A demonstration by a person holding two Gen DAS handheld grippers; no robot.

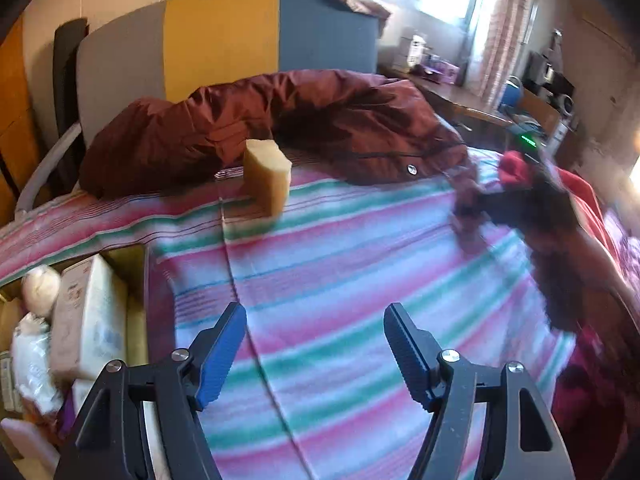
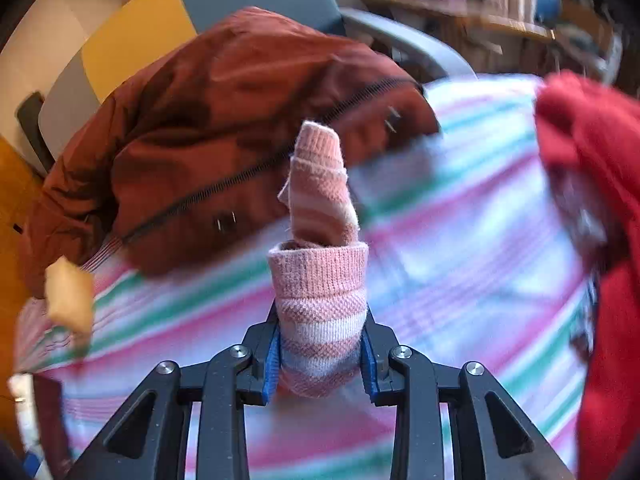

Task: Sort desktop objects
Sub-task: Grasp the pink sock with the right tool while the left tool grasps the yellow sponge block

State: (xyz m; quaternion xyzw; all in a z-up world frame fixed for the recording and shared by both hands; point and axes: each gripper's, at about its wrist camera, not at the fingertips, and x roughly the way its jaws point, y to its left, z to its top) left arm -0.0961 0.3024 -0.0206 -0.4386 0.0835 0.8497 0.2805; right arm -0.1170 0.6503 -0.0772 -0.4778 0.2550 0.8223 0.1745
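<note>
In the right wrist view, the right gripper (image 2: pixel 320 354) sits at the bottom middle of the frame, and its blue pads pinch a pink striped sock (image 2: pixel 320 272). The sock is rolled up and sticks out past the fingers toward the middle of the frame, over a striped blanket (image 2: pixel 460 240) in pink, green and white. A dark red jacket (image 2: pixel 200 140) lies bunched up across the upper left, with a black zipper running over it. A tan sponge block (image 2: pixel 68 300) shows at the left edge, blurry. Something bright red and soft (image 2: pixel 592 160) fills the right side. In the left wrist view, the left gripper (image 1: pixel 316 356) is at the bottom, and its fingers are spread wide with nothing between them, just the blanket (image 1: pixel 340 280) below. The sponge block (image 1: pixel 269 178) stands in the upper middle, beside the jacket (image 1: pixel 320 120). The right gripper (image 1: pixel 512 208) is a dark blur at the right side. At the lower left, a white box (image 1: pixel 92 320) sits among other small things.
</note>
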